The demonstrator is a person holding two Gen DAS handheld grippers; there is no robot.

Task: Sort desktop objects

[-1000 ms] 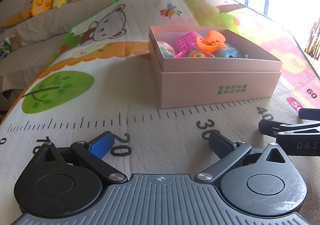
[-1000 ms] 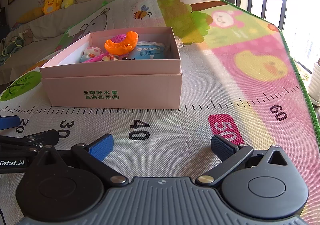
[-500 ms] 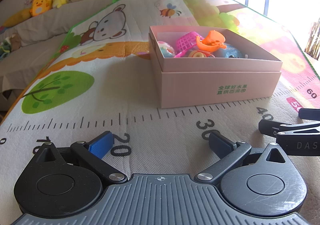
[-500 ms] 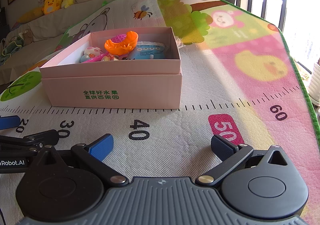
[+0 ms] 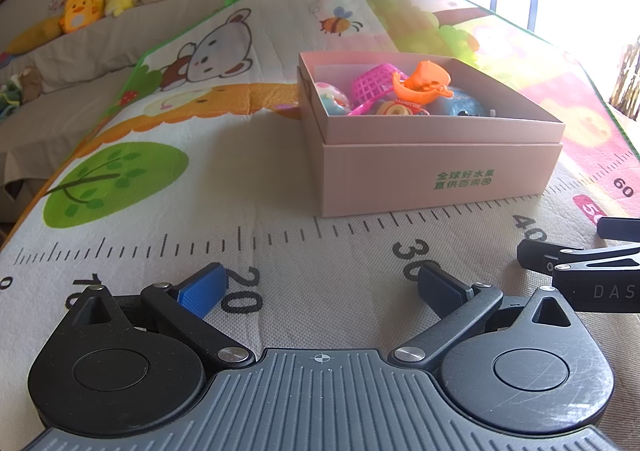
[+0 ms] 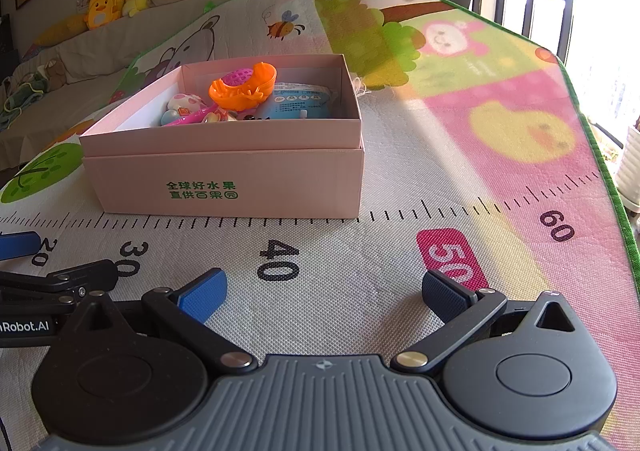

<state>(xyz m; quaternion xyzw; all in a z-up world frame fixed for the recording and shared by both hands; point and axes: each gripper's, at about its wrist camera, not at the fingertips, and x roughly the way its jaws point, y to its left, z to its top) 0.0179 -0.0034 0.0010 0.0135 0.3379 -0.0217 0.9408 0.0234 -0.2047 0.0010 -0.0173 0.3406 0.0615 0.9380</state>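
- Nothing's budged since the earlier shots: both grippers sit low over the play mat (image 5: 168, 179), same spots.
- Left gripper (image 5: 320, 287) is spread wide with nothing in it; right gripper (image 6: 324, 291) is the same, wide and empty.
- Pink cardboard box (image 5: 432, 171) sits on the mat past the printed ruler marks, toys piled inside.
- Orange plastic toy (image 6: 244, 89) lies on top; stuff under it is mostly buried and hard to make out.
- Left view shows a pink mesh basket (image 5: 372, 85); from the right it's nearly hidden.
- Blue pouch (image 6: 300, 103) reads clearer from the right.
- Window side is blown out.
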